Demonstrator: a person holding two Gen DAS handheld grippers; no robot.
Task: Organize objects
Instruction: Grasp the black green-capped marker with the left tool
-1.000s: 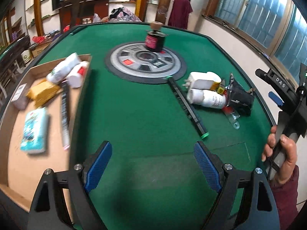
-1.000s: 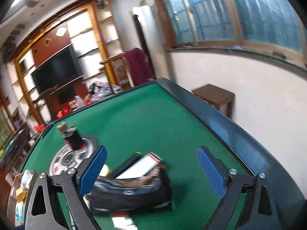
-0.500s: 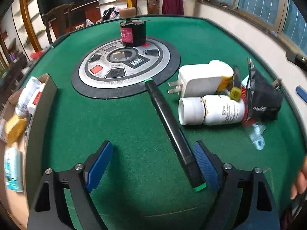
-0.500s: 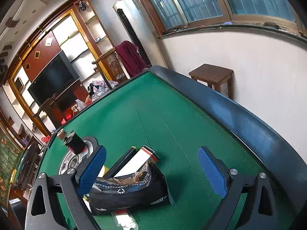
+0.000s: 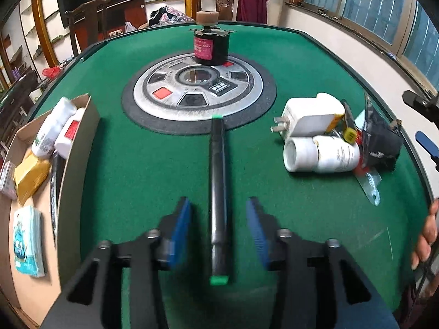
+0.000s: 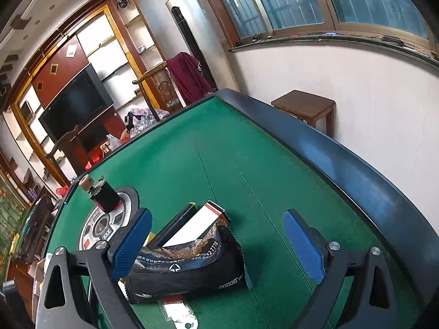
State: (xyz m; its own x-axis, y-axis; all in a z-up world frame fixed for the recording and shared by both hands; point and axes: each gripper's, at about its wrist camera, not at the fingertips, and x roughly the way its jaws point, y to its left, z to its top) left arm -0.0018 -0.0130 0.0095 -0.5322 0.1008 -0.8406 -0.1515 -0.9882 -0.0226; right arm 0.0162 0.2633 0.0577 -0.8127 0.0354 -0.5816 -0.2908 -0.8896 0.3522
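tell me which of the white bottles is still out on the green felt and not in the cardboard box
The white bottle lying on its side right of the black marker, just in front of the white plug adapter. The two other white bottles lie inside the cardboard box.

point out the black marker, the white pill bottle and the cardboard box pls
black marker [image 5: 216,170]: left wrist view, middle of its barrel.
white pill bottle [image 5: 321,155]: left wrist view, its side, beside the cap.
cardboard box [image 5: 75,153]: left wrist view, its outer side wall.
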